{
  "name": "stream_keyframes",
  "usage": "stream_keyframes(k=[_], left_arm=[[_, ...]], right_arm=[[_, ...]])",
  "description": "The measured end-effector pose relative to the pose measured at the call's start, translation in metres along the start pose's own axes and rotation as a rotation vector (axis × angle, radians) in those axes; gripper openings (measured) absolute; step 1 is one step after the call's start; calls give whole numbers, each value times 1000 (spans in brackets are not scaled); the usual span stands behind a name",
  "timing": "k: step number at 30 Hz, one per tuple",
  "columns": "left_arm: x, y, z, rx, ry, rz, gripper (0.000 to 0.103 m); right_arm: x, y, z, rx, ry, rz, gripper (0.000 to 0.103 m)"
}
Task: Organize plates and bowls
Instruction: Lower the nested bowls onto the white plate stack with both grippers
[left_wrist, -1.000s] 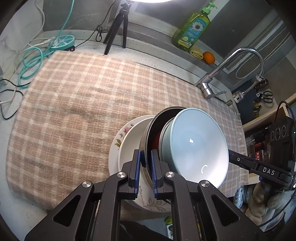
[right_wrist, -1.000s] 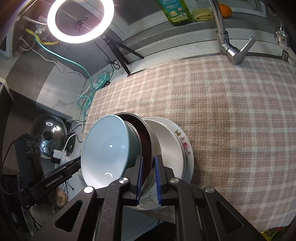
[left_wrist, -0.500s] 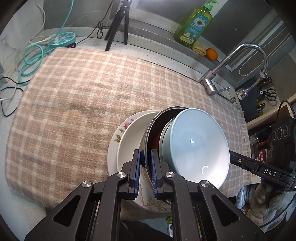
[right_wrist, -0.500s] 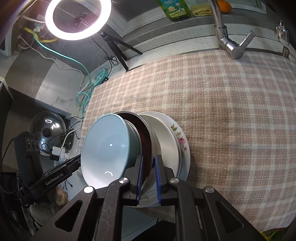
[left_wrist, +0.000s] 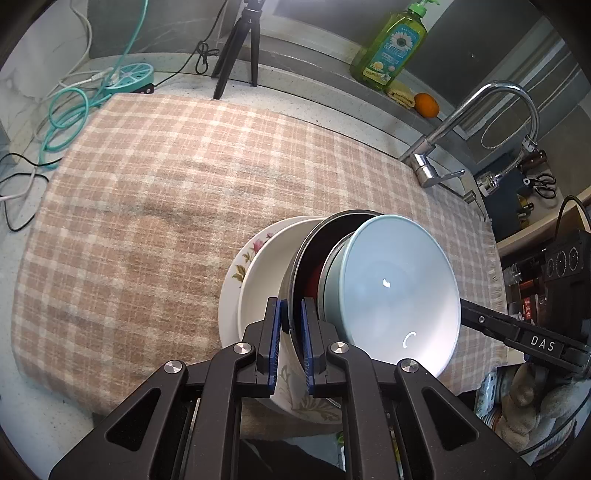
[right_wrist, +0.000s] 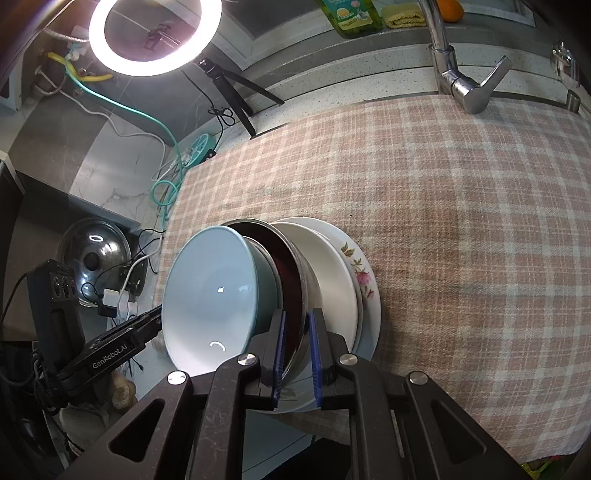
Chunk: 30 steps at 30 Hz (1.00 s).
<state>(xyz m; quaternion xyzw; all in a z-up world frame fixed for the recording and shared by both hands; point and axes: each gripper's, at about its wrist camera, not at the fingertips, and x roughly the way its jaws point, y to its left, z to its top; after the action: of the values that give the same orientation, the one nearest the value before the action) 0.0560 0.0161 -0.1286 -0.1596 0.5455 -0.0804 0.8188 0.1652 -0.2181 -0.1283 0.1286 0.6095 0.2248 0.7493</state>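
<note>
Kitchen desk under a plaid cloth (left_wrist: 155, 192), lit by a ring light (right_wrist: 155, 37). Near the front edge, a stack: floral plate (left_wrist: 255, 254) at the bottom, white plate (left_wrist: 269, 280) on it, then a steel bowl (left_wrist: 314, 251) tipped up on edge with a blue bowl (left_wrist: 391, 291) nested inside. Whether the stack rests on the cloth or hangs just above it, cannot tell.

Left claw (left_wrist: 291, 332) clamped narrow on the steel bowl's rim, one blue pad inside, one outside. Right claw (right_wrist: 297, 347) pinched the same way on the opposite side of that rim. Both angled steeply down.

Risks, as a judgement: thin slick steel rim could slip from the pads; blue bowl only nested, not gripped, so more tilt could slide it out toward the desk edge and off. Uneven pull between the two could twist the bowl loose. Plates below sit close to the edge too. Beyond: faucet (left_wrist: 480, 122), soap bottle (left_wrist: 395, 48), orange (left_wrist: 426, 104), tripod (left_wrist: 236, 48), cables (left_wrist: 66, 110).
</note>
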Motion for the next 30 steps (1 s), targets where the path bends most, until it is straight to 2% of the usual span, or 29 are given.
stream_keyframes(k=[21, 30], left_arm=[[-8, -3, -7, 29, -19, 16, 10], [-19, -4, -15, 26, -45, 25, 10]], right_arm=[[-1, 1, -6, 11, -2, -14, 14], [-12, 3, -18, -14, -23, -49, 23]])
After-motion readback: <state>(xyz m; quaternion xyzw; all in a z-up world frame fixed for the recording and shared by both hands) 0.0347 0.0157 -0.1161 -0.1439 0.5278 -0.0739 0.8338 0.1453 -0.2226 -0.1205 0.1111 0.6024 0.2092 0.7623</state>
